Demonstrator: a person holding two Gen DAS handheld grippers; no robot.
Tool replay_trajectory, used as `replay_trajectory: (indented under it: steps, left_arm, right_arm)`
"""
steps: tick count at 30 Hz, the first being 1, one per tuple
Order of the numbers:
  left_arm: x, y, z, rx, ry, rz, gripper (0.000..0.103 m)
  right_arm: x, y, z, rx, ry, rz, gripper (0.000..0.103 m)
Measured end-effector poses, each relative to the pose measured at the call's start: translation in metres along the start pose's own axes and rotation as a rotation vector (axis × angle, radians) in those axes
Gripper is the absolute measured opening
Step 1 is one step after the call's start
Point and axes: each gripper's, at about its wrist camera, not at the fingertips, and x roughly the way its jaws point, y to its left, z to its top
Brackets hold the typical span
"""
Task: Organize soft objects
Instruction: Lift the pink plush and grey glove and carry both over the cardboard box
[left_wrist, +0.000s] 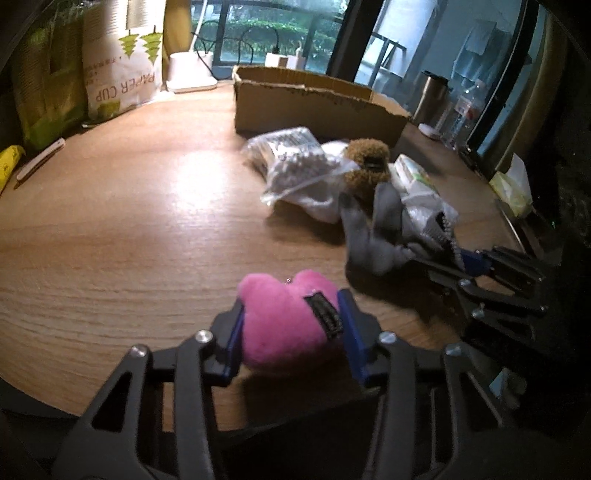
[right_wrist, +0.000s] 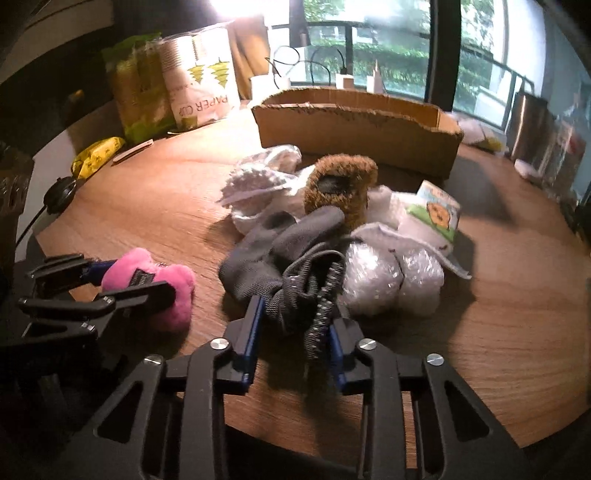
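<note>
Left gripper (left_wrist: 291, 328) clamped on pink heart-shaped plush toy (left_wrist: 284, 325); right gripper (right_wrist: 295, 332) clamped on dark grey woven cord bundle (right_wrist: 303, 295), near wooden table (left_wrist: 129, 240) front edge.

Plush heart (left_wrist: 288, 321): pink, with a black tab. Table (left_wrist: 129, 240): brown woodgrain. Box (left_wrist: 314, 107): plain tan cardboard. Socks (right_wrist: 273, 243): grey. Fuzzy toy (right_wrist: 343, 188): brown, dark patch. Bags (left_wrist: 295, 162): clear, white contents. Cord (right_wrist: 321, 314): grey with what looks like a white-flecked weave; blurred. Gripper pads (left_wrist: 352, 332): blue on black frames.
</note>
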Motion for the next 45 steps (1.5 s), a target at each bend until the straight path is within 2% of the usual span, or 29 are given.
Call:
replay_trajectory:
  steps: [5,14,22,36,45]
  left_arm:
    - [-0.008,0.004,0.01,-0.011,-0.037,0.001,0.043]
    - [-0.021,0.004,0.023,-0.01,-0.086,0.0,0.043]
    - [-0.036,-0.005,0.049,0.007,-0.154,-0.01,0.043]
    - [-0.037,-0.026,0.097,0.015,-0.235,-0.025,0.043]
    - [-0.021,-0.04,0.123,0.05,-0.247,0.008,0.043]
  right_arm:
    - [-0.024,0.006,0.006,-0.045,-0.067,-0.016,0.029]
    - [-0.049,0.008,0.024,-0.052,-0.146,-0.008,0.027]
    - [-0.07,-0.005,0.043,-0.039,-0.225,-0.013,0.027]
    - [-0.071,-0.047,0.069,-0.007,-0.281,-0.041,0.027]
    - [-0.062,-0.071,0.087,-0.004,-0.306,-0.029,0.027]
